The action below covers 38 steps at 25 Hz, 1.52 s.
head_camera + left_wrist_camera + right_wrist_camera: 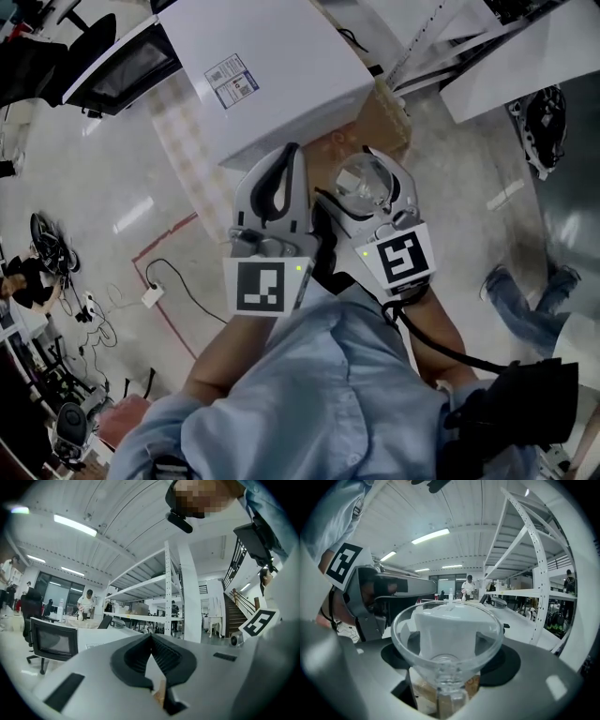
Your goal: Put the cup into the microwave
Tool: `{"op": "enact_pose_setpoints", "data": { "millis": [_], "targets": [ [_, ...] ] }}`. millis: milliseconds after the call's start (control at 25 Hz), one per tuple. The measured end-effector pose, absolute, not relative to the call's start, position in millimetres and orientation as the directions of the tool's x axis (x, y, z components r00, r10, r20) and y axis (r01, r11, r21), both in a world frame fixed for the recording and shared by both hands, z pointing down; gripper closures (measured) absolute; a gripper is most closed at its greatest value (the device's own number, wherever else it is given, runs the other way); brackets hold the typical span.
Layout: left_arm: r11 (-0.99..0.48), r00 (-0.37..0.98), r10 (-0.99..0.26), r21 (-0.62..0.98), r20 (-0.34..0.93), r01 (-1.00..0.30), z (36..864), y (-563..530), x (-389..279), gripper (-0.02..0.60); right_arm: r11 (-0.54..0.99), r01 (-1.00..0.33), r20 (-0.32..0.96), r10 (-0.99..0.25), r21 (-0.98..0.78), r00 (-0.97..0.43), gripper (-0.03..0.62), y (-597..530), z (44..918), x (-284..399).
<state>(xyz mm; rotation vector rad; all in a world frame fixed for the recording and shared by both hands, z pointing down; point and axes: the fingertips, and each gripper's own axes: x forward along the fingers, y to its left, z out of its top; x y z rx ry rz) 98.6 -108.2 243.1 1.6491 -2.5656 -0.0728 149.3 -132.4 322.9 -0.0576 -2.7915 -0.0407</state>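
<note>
The cup (364, 181) is a clear stemmed glass, and my right gripper (362, 169) is shut on it, just in front of the white microwave (272, 66). In the right gripper view the cup (447, 620) fills the gap between the jaws of the right gripper (447, 656), mouth facing away, with the microwave's white body showing through the glass. The microwave door (127, 70) with its dark window swings open to the left. Next to the cup, my left gripper (292, 155) is shut and holds nothing. Its pads meet in the left gripper view (151, 638), and the door (51, 641) is at the left there.
The microwave stands on a brown box (380, 122). White metal shelving (506, 66) rises at the upper right. A person's legs (525, 300) lie on the floor at the right. Cables and a power strip (150, 295) lie on the floor at the left.
</note>
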Motion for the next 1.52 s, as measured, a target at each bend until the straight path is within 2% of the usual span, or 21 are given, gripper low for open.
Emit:
{"op": "enact_pose_setpoints", "data": {
  "millis": [440, 720, 920, 1080, 1200, 1520],
  "targets": [
    [0.461, -0.461, -0.887, 0.094, 0.019, -0.882, 233, -18, 142, 0.574, 0.995, 0.095, 0.341, 0.084, 0.017, -0.936, 0.215, -53, 327, 184],
    [0.531, -0.533, -0.846, 0.084, 0.002, -0.843, 232, 35, 133, 0.574, 0.987, 0.162, 0.333, 0.149, 0.01, -0.931, 0.215, -2, 329, 173],
    [0.575, -0.579, -0.815, 0.091, -0.025, -0.813, 234, 79, 105, 0.574, 0.983, 0.183, 0.311, 0.182, -0.029, -0.933, 0.215, 34, 324, 143],
    [0.598, -0.602, -0.798, 0.087, -0.025, -0.796, 240, 122, 70, 0.574, 0.979, 0.203, 0.331, 0.179, 0.036, -0.926, 0.215, 57, 334, 113],
    [0.601, -0.602, -0.799, 0.082, 0.019, -0.795, 249, 154, 42, 0.574, 0.982, 0.185, 0.345, 0.159, 0.044, -0.925, 0.215, 78, 339, 86],
    [0.548, -0.549, -0.836, 0.09, 0.015, -0.832, 246, 206, -25, 0.574, 0.994, 0.101, 0.364, 0.079, 0.043, -0.928, 0.215, 127, 341, 28]
  ]
}}
